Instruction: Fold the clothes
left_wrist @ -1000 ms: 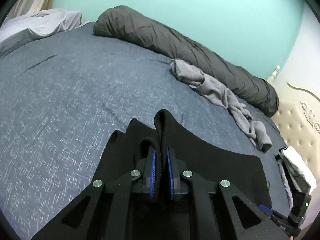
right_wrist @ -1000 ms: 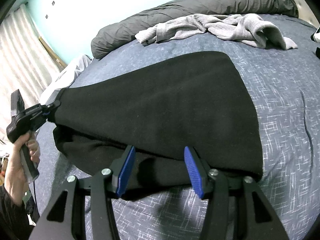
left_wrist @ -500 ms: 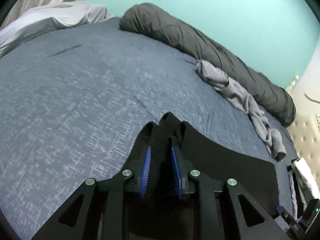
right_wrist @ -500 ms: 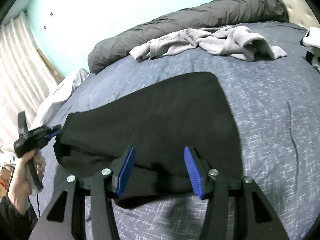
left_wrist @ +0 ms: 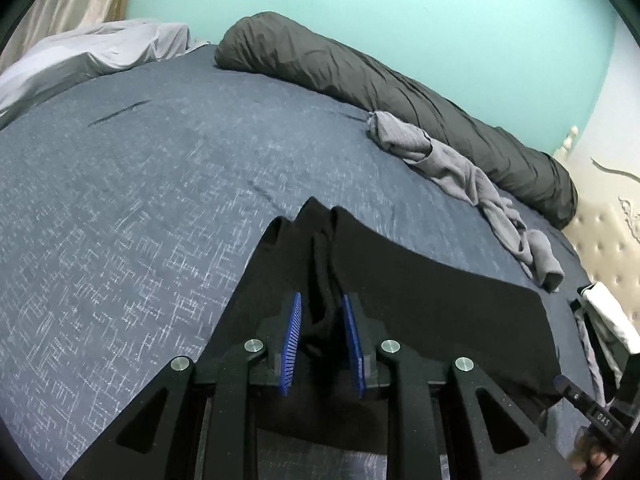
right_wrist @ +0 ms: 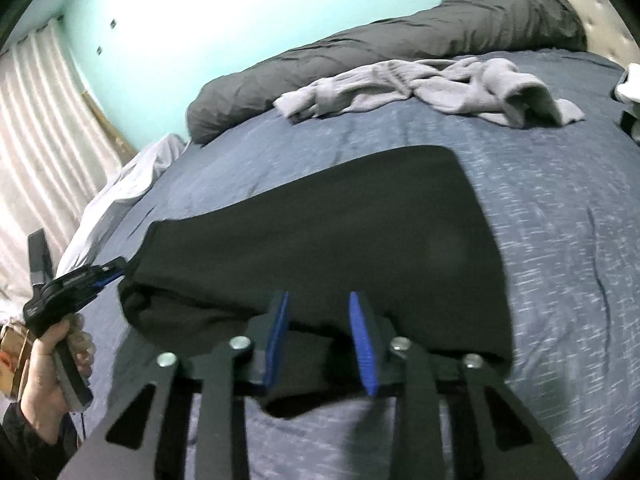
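Observation:
A black garment (left_wrist: pixel 440 300) lies folded flat on the blue bedcover (left_wrist: pixel 140 200). In the left wrist view my left gripper (left_wrist: pixel 324 340) stands open over the garment's left end, and a loose ridge of black cloth runs between its blue pads. The right wrist view shows the black garment (right_wrist: pixel 340 240) spread ahead. My right gripper (right_wrist: pixel 320 340) is open there, its pads partly drawn together over the garment's near edge. A hand holds the left gripper (right_wrist: pixel 114 274) at the garment's left corner. The tip of the right gripper (left_wrist: pixel 560 382) shows at the garment's right end.
A crumpled grey garment (right_wrist: pixel 420 84) lies beyond the black one, in front of a rolled dark grey duvet (right_wrist: pixel 400 48) along the teal wall. Pale sheets (left_wrist: pixel 80 56) lie at the bed's far left. A tufted headboard (left_wrist: pixel 608 248) and white and black clothes (left_wrist: pixel 608 316) are at the right.
My left gripper has opened and let go of the black cloth, which has sunk onto the bed. The right gripper's pads have come closer together and the garment lies lower and flatter.

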A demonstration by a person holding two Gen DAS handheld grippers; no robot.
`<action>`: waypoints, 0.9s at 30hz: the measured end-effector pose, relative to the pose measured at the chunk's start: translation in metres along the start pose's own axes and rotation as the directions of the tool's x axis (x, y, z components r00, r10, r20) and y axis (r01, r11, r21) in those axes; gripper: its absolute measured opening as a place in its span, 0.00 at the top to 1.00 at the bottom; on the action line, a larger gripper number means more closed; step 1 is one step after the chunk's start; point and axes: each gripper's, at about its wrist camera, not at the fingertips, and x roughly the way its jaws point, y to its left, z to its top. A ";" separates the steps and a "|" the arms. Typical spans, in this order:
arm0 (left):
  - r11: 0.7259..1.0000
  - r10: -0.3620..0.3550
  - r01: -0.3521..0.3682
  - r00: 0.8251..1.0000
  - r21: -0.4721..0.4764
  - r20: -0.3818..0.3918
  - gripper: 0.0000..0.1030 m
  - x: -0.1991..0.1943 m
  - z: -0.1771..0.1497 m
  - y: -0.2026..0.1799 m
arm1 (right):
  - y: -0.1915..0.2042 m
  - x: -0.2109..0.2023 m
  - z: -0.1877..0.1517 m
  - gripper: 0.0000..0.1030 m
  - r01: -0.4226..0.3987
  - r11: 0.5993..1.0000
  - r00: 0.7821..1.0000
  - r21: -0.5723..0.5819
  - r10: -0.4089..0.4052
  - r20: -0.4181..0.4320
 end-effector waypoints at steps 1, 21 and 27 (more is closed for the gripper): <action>1.000 -0.002 0.002 1.000 -0.005 -0.003 0.77 -0.001 -0.001 0.002 | 0.005 0.001 0.000 0.77 -0.005 1.000 1.000 -0.010 0.005 -0.004; 0.998 -0.027 0.028 0.999 -0.049 0.022 0.77 -0.025 0.000 0.036 | 0.078 0.112 -0.012 0.82 0.119 0.983 0.969 -0.138 -0.145 -0.202; 0.998 -0.030 0.031 0.999 -0.058 0.022 0.76 -0.026 0.000 0.039 | 0.078 0.109 -0.010 0.84 0.119 0.984 0.969 -0.130 -0.144 -0.199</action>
